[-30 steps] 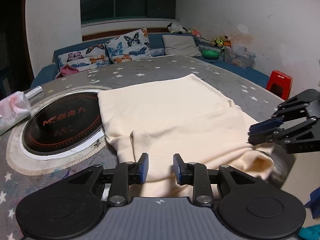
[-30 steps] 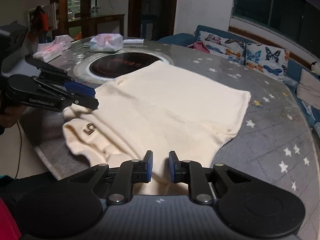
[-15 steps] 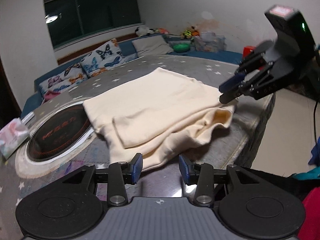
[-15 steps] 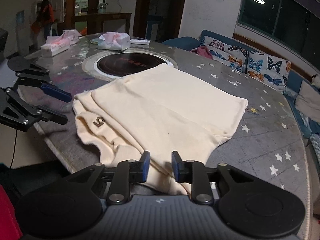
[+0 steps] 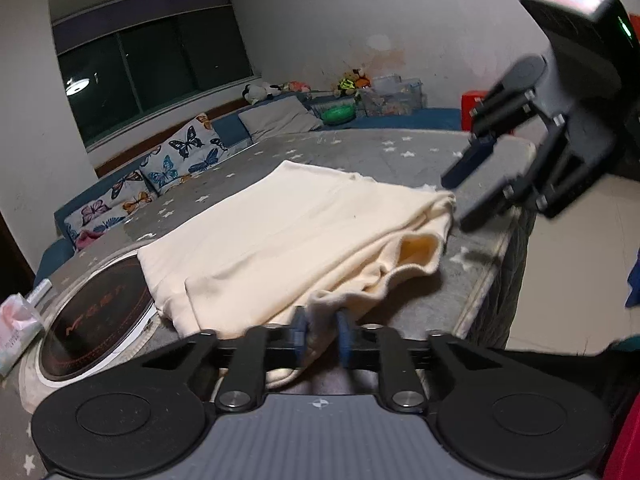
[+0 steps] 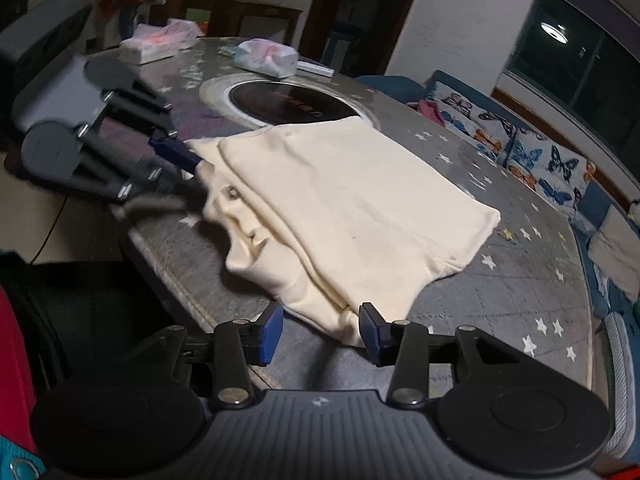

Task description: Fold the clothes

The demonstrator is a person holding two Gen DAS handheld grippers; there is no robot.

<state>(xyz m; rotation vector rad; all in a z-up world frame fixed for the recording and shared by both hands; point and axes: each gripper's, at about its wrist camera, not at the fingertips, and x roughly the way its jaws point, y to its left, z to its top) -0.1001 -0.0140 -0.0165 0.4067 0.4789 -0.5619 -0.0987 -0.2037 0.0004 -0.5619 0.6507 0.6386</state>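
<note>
The soft cream shirt (image 5: 304, 232) lies folded in floppy layers on the round gray table (image 5: 400, 152) with little white stars, its edge lying over the shiny black cooktop (image 5: 96, 320) at 9 o'clock. The left gripper (image 5: 320, 330) pinches a bunched bit of the cloth at 6 o'clock between its blue pads. The right gripper (image 6: 320, 332) has its flat blue pads spread wide, one on each side of the shirt's near corner.

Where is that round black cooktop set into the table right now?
In the left wrist view, the round black cooktop sits at lower left, sunk into the grey star-patterned table; the folded cream garment lies just right of it, overlapping its rim.
</note>
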